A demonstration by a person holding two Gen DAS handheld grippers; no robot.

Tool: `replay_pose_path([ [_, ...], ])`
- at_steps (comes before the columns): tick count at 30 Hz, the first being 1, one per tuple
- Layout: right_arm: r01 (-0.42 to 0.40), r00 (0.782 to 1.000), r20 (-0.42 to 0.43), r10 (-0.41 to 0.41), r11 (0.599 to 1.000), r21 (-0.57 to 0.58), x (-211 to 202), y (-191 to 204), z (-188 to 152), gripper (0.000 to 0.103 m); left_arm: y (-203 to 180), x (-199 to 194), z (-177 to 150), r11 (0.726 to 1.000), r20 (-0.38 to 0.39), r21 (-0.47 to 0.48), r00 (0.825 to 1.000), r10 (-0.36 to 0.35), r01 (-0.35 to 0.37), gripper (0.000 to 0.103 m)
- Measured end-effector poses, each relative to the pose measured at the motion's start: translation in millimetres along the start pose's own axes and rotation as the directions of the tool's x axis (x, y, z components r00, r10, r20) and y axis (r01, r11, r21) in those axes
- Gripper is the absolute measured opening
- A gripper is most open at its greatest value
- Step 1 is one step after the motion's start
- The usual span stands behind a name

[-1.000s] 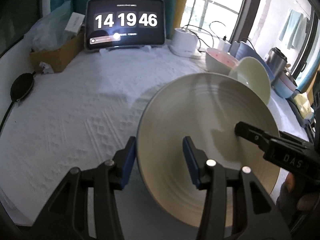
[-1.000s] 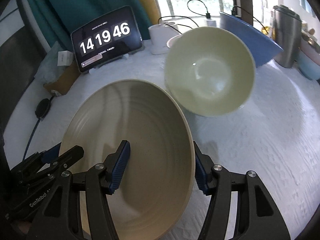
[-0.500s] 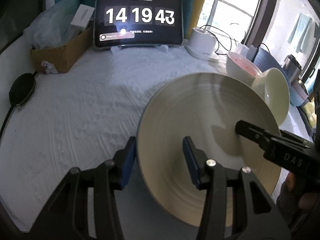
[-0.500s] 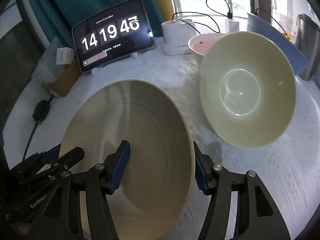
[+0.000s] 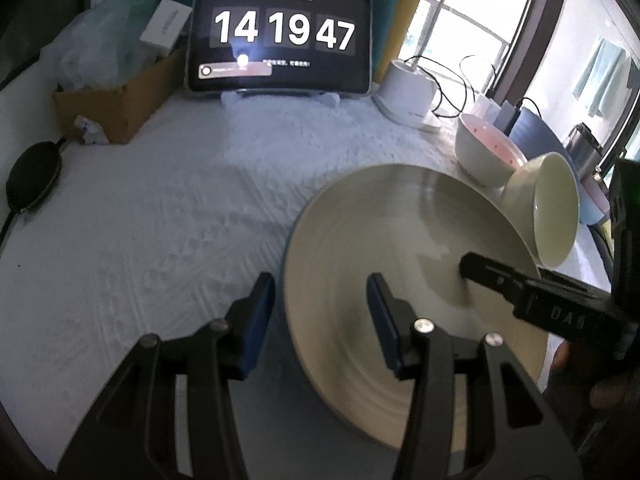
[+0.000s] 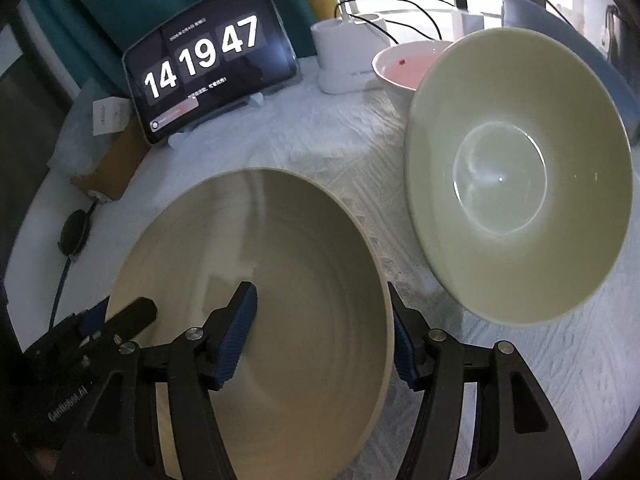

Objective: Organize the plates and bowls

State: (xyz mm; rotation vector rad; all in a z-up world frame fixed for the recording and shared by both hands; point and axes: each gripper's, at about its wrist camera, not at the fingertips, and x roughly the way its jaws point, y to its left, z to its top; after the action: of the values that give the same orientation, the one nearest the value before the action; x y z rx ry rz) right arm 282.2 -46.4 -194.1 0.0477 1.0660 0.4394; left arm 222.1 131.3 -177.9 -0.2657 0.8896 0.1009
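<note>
Straddling the near rim of the beige plate [image 5: 400,248], the left tool [image 5: 320,300] fills the foreground of the left wrist view. Its jaws stand partly open and clamp the plate's wall, with one blue pad outside the rim and the other on the ridged inner face. The right tool [image 5: 492,276] reaches in from the right edge of this view, and one of its black fingers lies inside the plate on the opposite side. The plate sits over the right half of the bench [image 5: 140,220], which is covered with a white textured cloth. Whether its underside touches the cloth cannot be told. Just beyond the plate, a pale green bowl [image 5: 556,208] is tipped on its side, and a pink-lined bowl [image 5: 486,152] stands upright just behind it. At the far edge of the bench a tablet [image 5: 280,36] shows a clock, with a cardboard box [image 5: 116,108] beside it towards the far left corner.

In the right wrist view, the right tool grips the same plate with its jaws about half open. One pad is inside the plate and the other presses the outer wall at the rim. The left tool shows at the lower left, across the plate's other side. The green bowl lies near the plate on the right, tilted so that its mouth faces the camera. Behind it are the pink-lined bowl and a blue dish [image 6: 560,32] towards the far right corner.
</note>
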Motion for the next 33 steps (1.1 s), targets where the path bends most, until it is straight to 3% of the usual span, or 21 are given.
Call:
replay_pose_path([
  [9, -0.001, 1.0, 0.007, 0.001, 0.999, -0.037, -19.4, 2.1, -10.5, 0.064, 2.1, -19.2, -5.1, 0.999, 0.055, -0.025, 0.998, 0.039, -0.037, 0.05],
  [15, 0.019, 0.998, 0.059, -0.014, 0.997, -0.077, -46.6, 4.3, -21.4, 0.064, -12.1, -46.8, -9.9, 0.997, 0.17, 0.017, 0.983, 0.067, -0.071, 0.052],
  [24, 0.061, 0.989, 0.137, -0.048, 0.994, -0.09, -84.9, -10.3, -35.1, 0.064, -47.5, -65.6, -20.3, 0.99, 0.232, 0.14, 0.973, -0.014, -0.02, 0.053],
  [29, 0.098, 0.977, 0.202, -0.07, 0.986, -0.133, -106.1, -22.6, -43.4, 0.064, -68.3, -68.8, -20.6, 0.983, 0.204, 0.179, 0.977, -0.068, 0.031, 0.053],
  [33, 0.139, 0.959, 0.265, -0.097, 0.98, -0.145, -124.6, -38.6, -48.0, 0.064, -87.7, -71.3, -20.6, 0.982, 0.194, 0.188, 0.979, -0.067, 0.03, 0.053],
])
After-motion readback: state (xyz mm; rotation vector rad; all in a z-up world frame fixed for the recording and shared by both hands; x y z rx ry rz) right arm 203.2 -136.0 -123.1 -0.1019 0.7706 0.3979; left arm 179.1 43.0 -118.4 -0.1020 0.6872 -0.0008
